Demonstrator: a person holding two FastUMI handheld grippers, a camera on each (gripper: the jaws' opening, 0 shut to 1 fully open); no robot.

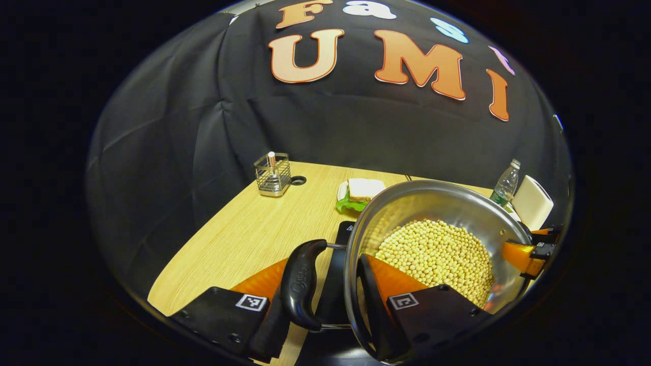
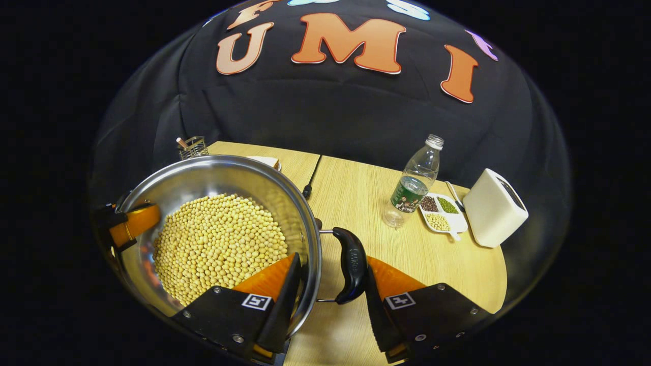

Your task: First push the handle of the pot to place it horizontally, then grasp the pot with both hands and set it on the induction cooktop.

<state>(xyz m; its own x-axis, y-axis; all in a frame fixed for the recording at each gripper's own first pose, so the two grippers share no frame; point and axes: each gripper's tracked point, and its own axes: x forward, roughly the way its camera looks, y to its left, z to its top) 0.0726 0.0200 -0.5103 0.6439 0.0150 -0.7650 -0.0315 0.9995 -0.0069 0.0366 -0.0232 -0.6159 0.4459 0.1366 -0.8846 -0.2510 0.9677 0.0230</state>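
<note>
Each gripper clamped one side handle and the rim of the pot [image 1: 432, 239]: left gripper [image 1: 325, 300], right gripper [image 2: 330, 300]. The pot hung level between them. The cooktop [image 1: 346, 235] lay just ahead, beneath the pot.

Open tabletop [image 2: 356, 198] between pot [image 2: 213, 178] and water bottle [image 2: 414, 183]; bean tray [image 2: 441, 213], white box [image 2: 493, 208] crowd the right edge.

Each camera rides close behind its own fingers, facing the booth wall at 12 o'clock from opposite sides of the pot [image 1: 437, 239], which both views share with the table [image 2: 366, 193].
</note>
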